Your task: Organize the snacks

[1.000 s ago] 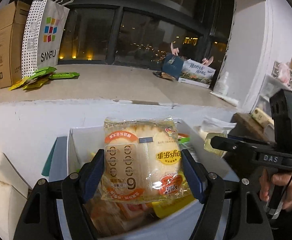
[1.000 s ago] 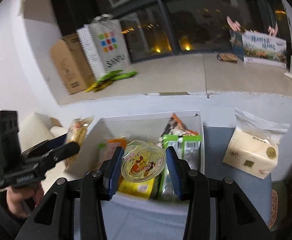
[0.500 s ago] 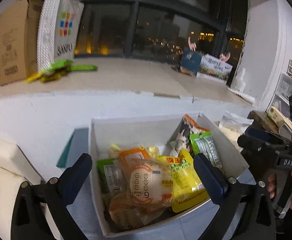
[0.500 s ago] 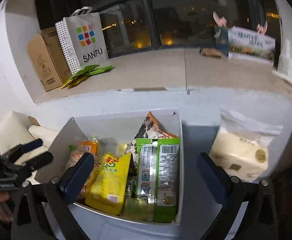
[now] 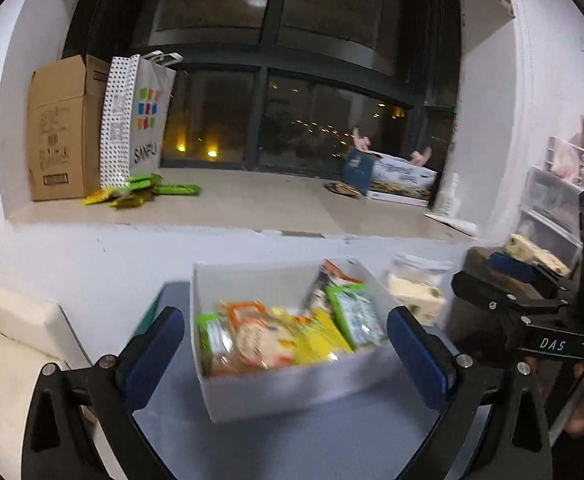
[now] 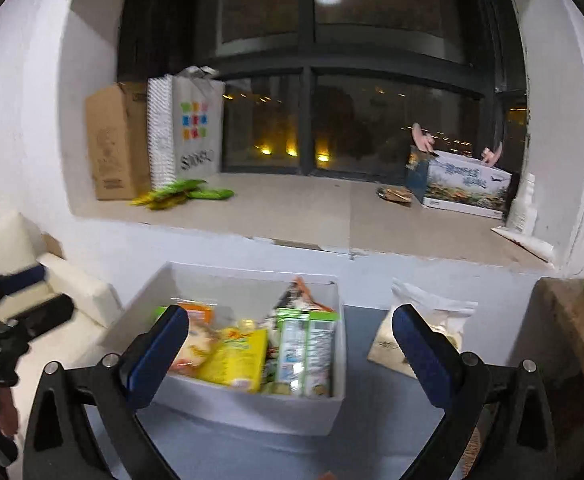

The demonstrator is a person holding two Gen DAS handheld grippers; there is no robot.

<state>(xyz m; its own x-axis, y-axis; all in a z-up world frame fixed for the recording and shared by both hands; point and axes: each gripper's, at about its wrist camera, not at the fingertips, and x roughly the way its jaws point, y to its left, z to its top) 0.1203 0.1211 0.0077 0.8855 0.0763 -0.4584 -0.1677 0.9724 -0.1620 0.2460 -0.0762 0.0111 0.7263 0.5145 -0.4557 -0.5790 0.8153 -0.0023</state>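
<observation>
Both my left tool (image 5: 285, 354) and right tool (image 6: 290, 352) gape wide, empty, above the white rectangular snack box (image 6: 252, 408); its loosely heaped yellow packet (image 6: 236, 360) could slide out if bumped.

On the sill (image 6: 292, 208), a cardboard box (image 5: 62, 128) stands in the left corner, a white shopping bag (image 5: 148, 116) touching its right side. A printed carton (image 6: 468, 184) lies near the right end, a white bottle (image 6: 522, 204) just beside it. Dark window (image 6: 332, 80) behind.
</observation>
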